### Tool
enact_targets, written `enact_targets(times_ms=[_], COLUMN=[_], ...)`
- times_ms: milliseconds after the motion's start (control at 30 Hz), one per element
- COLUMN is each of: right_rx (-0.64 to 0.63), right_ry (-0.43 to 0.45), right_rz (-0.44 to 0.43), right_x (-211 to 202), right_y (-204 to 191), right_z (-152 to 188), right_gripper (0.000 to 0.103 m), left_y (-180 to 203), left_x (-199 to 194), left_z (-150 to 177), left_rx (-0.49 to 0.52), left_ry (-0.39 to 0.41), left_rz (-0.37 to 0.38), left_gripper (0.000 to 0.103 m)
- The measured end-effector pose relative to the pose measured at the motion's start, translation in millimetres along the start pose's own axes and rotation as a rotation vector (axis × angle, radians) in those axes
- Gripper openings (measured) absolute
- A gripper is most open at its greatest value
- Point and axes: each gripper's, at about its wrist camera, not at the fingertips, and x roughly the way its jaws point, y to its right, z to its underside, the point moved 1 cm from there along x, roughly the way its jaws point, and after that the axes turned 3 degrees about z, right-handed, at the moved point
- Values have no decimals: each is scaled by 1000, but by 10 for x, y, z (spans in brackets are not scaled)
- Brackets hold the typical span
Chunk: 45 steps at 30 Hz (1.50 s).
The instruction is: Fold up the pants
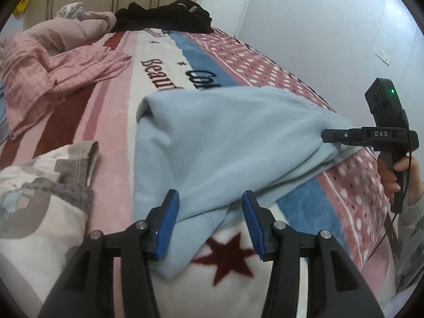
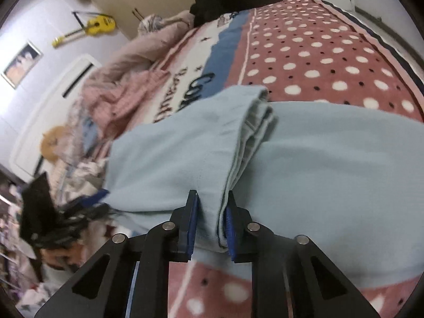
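Light blue pants (image 1: 225, 143) lie partly folded on the patterned bed blanket (image 1: 119, 122). My left gripper (image 1: 210, 228) is open, its blue pads either side of the near edge of the fabric without pinching it. My right gripper (image 1: 327, 135) shows in the left wrist view at the right side of the pants, shut on the cloth. In the right wrist view the right gripper (image 2: 210, 228) is shut on a thick fold of the pants (image 2: 318, 164), with stacked hem layers (image 2: 257, 122) lying just ahead of it.
A pink checked garment (image 1: 47, 79) and a dark clothes pile (image 1: 164, 18) lie farther up the bed. A grey patterned cloth (image 1: 39, 198) lies at the near left. A wall (image 1: 331, 26) stands on the right, and a yellow ukulele (image 2: 98, 23) hangs on a far wall.
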Motion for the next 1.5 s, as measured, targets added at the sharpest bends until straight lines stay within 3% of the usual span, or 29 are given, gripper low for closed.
enact_targets(times_ms=[100,200,300,400,433,533,633,700,833,867,967,1100,1133,1200,1233,1267,1367,1500], right_rx=[-6,14,6,38,59,156,277,364,491,501,551,650,647,625,612,602,516,307], right_ry=[-21,-13,-10,58,80,154,179,199,318,346,452,511,511,503,491,491,521,545], right_rz=[48,43,47,93,99,118,111,108,5,17,159,188,210,234,250,254,266,239], right_x=[81,113,-79,-451,-564,-992,-1190,-1262,-1370,-1391,-1416,-1310,-1299,-1266,-1251,-1243,-1294,-1317], right_y=[52,92,76,195,258,537,826,1061,1413,1432,1617,1882,1873,1838,1825,1794,1527,768], right_z=[74,77,141,238,273,487,718,891,997,971,816,625,570,458,384,334,111,-272], right_gripper=[13,16,30,51,58,64,74,74,71,71,72,66,62,38,15,6,4,4], left_y=[34,53,52,41,48,128,236,296,338,334,312,222,195,126,96,69,-8,-151], left_x=[0,-90,-275,-427,-461,-567,-613,-640,-690,-707,-769,-866,-885,-926,-942,-961,-1012,-1091], left_z=[15,12,-15,-85,-105,-166,-209,-229,-242,-245,-229,-185,-178,-161,-157,-147,-110,-39], left_rx=[15,15,14,-17,-25,-28,-23,-27,-56,-68,-86,-108,-116,-136,-143,-148,-156,-183], left_ry=[-5,4,49,101,116,179,218,242,271,276,286,298,300,306,310,314,323,339], left_rz=[-13,-22,-11,-12,-11,-22,-35,-47,-51,-52,-69,-101,-104,-106,-106,-108,-120,-105], left_gripper=[45,46,54,58,64,72,79,79,79,79,79,79,79,79,79,79,79,79])
